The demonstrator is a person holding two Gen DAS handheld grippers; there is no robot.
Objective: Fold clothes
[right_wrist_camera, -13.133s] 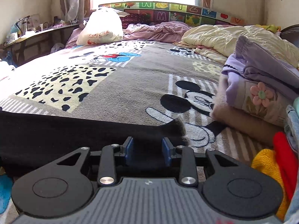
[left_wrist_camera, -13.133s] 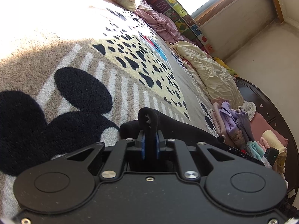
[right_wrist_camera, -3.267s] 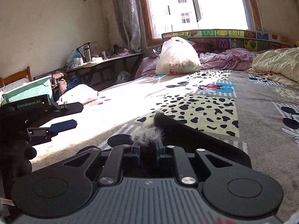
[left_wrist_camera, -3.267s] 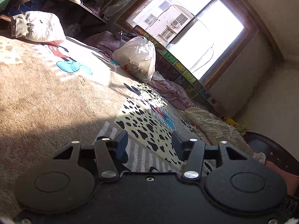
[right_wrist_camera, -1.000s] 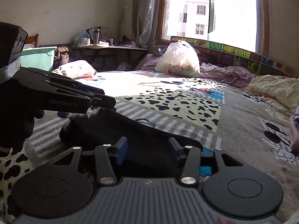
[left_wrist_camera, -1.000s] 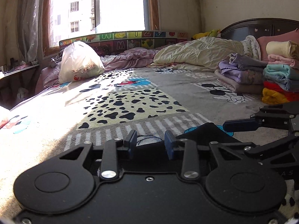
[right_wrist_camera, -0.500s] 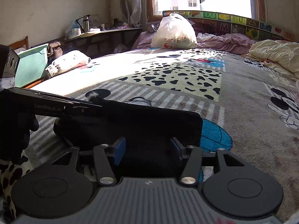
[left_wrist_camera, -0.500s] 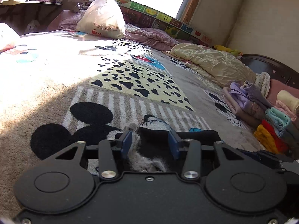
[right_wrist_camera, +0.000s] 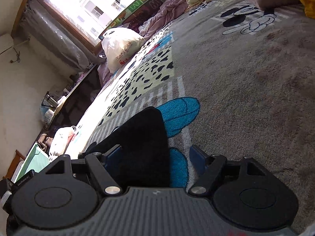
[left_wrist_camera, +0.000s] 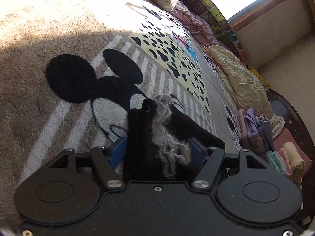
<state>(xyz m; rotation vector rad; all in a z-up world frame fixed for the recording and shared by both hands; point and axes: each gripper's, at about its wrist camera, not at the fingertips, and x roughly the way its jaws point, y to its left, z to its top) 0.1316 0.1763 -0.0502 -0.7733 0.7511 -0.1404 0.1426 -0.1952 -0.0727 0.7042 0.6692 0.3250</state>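
A black garment (left_wrist_camera: 141, 137) with a grey fleecy lining (left_wrist_camera: 167, 137) lies folded on the cartoon-mouse blanket (left_wrist_camera: 59, 39). My left gripper (left_wrist_camera: 157, 150) points down over one end of it. Its jaws are opening, and the cloth lies loose between the blue pads (left_wrist_camera: 118, 151). In the right wrist view the other end of the black garment (right_wrist_camera: 141, 137) sits between the jaws of my right gripper (right_wrist_camera: 155, 156), which are also opening. Bare blanket (right_wrist_camera: 246, 98) shows between the cloth and the right pad (right_wrist_camera: 196, 157).
Folded clothes (left_wrist_camera: 254, 129) are stacked at the bed's right side before a dark headboard (left_wrist_camera: 285, 114). A cream quilt (left_wrist_camera: 242, 78) and a white bag (right_wrist_camera: 122, 47) lie toward the window. A green box (right_wrist_camera: 33, 165) and a cluttered shelf (right_wrist_camera: 59, 102) stand beside the bed.
Both grippers have rolled sideways and sunk toward the blanket. Their jaws have spread wider, and the black garment now rests flat on the bed.
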